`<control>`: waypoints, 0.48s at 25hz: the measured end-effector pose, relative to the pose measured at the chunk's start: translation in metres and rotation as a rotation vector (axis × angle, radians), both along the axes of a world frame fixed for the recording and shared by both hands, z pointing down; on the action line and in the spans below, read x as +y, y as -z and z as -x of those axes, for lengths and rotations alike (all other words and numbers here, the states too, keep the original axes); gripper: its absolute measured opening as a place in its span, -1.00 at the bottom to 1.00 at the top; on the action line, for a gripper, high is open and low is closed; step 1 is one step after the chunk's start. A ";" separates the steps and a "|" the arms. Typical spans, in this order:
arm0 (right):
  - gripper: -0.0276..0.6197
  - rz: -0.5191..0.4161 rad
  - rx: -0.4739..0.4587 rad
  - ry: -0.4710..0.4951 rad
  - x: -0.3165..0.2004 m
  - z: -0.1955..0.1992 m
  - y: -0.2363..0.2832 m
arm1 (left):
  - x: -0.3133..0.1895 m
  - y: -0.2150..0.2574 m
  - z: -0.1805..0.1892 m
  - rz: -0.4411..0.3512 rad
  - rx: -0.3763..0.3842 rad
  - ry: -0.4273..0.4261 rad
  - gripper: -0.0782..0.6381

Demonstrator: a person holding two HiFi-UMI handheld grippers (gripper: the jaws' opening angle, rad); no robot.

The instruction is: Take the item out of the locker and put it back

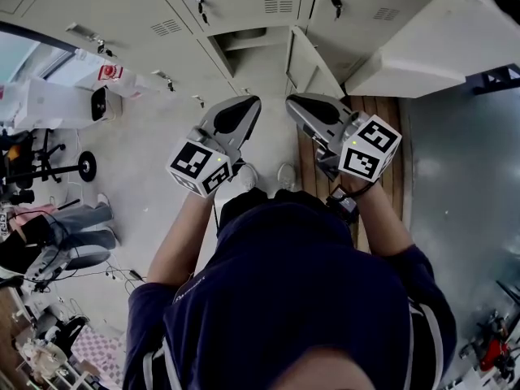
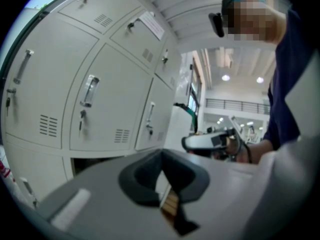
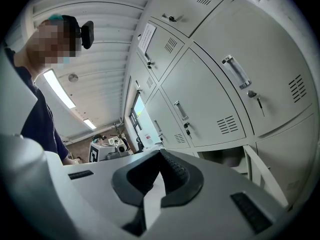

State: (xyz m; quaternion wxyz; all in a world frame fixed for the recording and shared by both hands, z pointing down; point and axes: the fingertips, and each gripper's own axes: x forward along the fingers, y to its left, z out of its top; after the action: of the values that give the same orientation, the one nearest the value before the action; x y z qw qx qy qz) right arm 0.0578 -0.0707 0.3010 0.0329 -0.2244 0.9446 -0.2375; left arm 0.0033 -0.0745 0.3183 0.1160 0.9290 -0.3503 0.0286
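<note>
Person's head [image 1: 276,299] nearest. Jaws together, both empty: left gripper [image 1: 253,101], right gripper [image 1: 292,102]. Low locker [image 1: 248,39] open, door [image 1: 313,67] swung out. No item visible, presumably inside; whether taken out yet unclear.

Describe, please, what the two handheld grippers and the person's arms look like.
The left gripper and right gripper both have smooth grey tapering shells with black jaws. Each carries a white cube printed with black square markers and a small green light. The person wears a dark navy top with short sleeves.
</note>
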 end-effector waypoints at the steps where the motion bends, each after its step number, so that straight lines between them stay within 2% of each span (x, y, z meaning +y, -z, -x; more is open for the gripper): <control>1: -0.89 0.002 -0.009 0.001 0.000 0.000 0.001 | 0.000 0.000 0.000 0.000 -0.001 0.001 -0.77; 12: -0.89 0.005 -0.013 0.015 -0.001 0.001 -0.001 | 0.001 -0.003 0.000 0.008 0.012 0.011 -0.77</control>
State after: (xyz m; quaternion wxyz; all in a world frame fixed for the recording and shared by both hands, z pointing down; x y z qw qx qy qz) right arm 0.0564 -0.0718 0.3021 0.0364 -0.2158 0.9454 -0.2415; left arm 0.0032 -0.0739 0.3213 0.1217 0.9267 -0.3548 0.0239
